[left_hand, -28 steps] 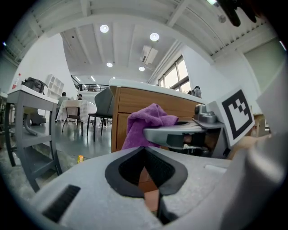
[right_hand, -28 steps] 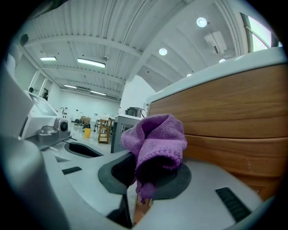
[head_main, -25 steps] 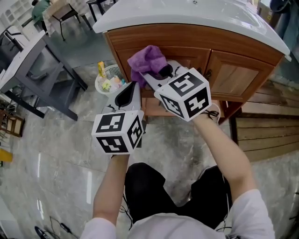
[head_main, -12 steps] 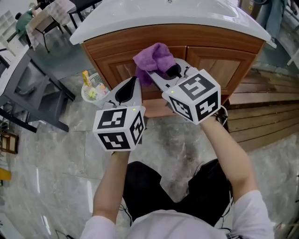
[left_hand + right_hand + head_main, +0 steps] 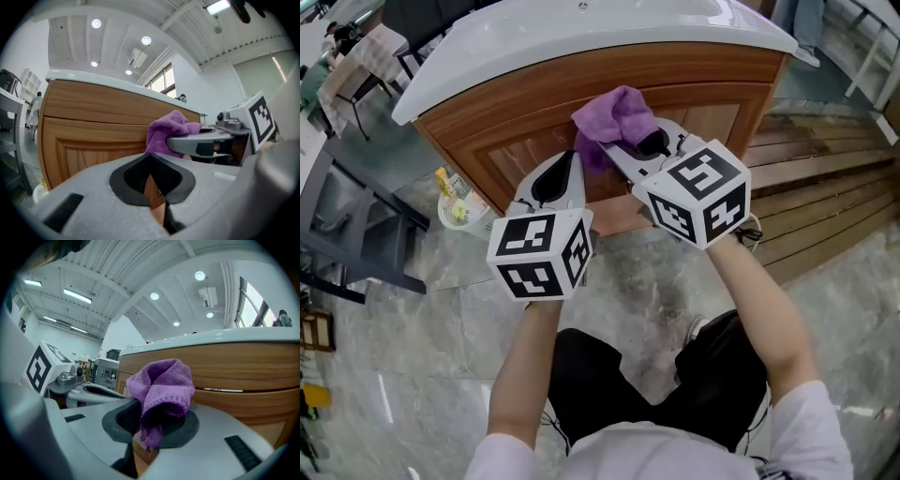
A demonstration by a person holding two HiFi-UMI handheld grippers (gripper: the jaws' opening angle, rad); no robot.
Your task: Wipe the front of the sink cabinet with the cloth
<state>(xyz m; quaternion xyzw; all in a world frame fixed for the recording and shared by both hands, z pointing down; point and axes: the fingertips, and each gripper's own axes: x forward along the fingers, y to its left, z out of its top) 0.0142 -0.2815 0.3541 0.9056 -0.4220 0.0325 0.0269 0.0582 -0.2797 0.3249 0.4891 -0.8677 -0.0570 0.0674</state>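
The cloth (image 5: 614,117), top middle of the picture, is pinched by the right gripper (image 5: 626,142) to rub the cabinet (image 5: 525,117), maybe touching it; the left gripper (image 5: 570,161) sits pressed together, empty.

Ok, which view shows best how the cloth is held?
The right gripper view: the purple cloth fills the middle, pinched in the jaws of the right hand-held gripper. The head view shows it bunched from above; the left gripper view shows only its side.

Grey marble floor (image 5: 412,309), wooden decking (image 5: 825,187), perhaps a grey table (image 5: 342,225).
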